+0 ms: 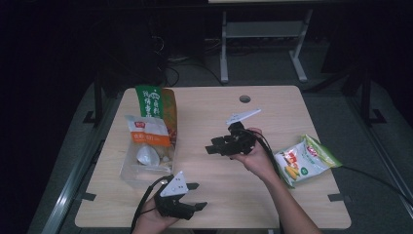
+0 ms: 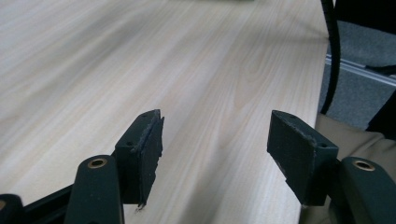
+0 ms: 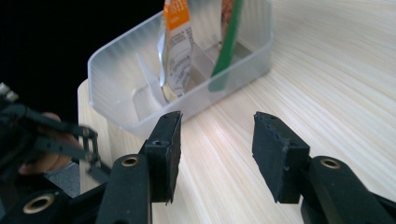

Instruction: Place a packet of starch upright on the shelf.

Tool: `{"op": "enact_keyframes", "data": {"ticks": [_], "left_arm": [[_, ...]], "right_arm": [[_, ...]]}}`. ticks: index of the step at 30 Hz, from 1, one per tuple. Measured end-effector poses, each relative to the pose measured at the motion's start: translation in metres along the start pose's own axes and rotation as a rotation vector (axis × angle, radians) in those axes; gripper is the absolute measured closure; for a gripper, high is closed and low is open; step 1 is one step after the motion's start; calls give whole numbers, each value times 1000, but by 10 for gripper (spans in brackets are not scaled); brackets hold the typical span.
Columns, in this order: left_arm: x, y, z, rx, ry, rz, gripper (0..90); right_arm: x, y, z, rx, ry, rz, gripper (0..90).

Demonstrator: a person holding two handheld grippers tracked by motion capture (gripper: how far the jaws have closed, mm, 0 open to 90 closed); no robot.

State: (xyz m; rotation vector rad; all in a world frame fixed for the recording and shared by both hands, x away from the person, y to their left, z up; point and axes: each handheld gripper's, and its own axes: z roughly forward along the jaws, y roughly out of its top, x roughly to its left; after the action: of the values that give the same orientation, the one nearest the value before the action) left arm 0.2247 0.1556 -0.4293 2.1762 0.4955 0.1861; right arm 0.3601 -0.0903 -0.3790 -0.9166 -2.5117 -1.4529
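Observation:
A clear plastic bin [image 1: 130, 175] stands at the table's left and holds a green snack bag [image 1: 150, 102] and an orange-and-white bag [image 1: 146, 134], both upright. My right gripper [image 1: 212, 146] hovers mid-table, pointing left at the bin, open with nothing between its jaws. In the right gripper view it [image 3: 217, 135] faces the bin [image 3: 116, 79], with the orange-and-white bag [image 3: 177, 42] and the green bag [image 3: 229, 37] inside. My left gripper [image 1: 197, 196] rests near the front edge, open and empty. In the left gripper view it [image 2: 217, 135] spans bare wood.
A green-and-white snack bag with a corn picture [image 1: 304, 161] lies at the table's right edge, behind my right hand. A round cable hole [image 1: 245, 99] sits near the far edge. A black cable [image 2: 332, 56] hangs past the table's front corner.

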Motion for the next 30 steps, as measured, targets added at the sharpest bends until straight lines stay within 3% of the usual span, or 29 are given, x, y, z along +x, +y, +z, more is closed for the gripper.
{"op": "enact_keyframes", "data": {"ticks": [9, 18, 23, 30], "left_arm": [[3, 3, -4, 4, -7, 28, 344], [7, 3, -1, -16, -13, 14, 333], [7, 3, 4, -7, -25, 14, 330], [5, 3, 8, 4, -30, 24, 328]], "right_arm": [[-8, -39, -36, -8, -62, 44, 493], [-11, -75, -72, -23, -113, 91, 471], [-15, -105, -97, -26, -166, 137, 462], [-19, -127, -122, -31, -215, 170, 456]]}}
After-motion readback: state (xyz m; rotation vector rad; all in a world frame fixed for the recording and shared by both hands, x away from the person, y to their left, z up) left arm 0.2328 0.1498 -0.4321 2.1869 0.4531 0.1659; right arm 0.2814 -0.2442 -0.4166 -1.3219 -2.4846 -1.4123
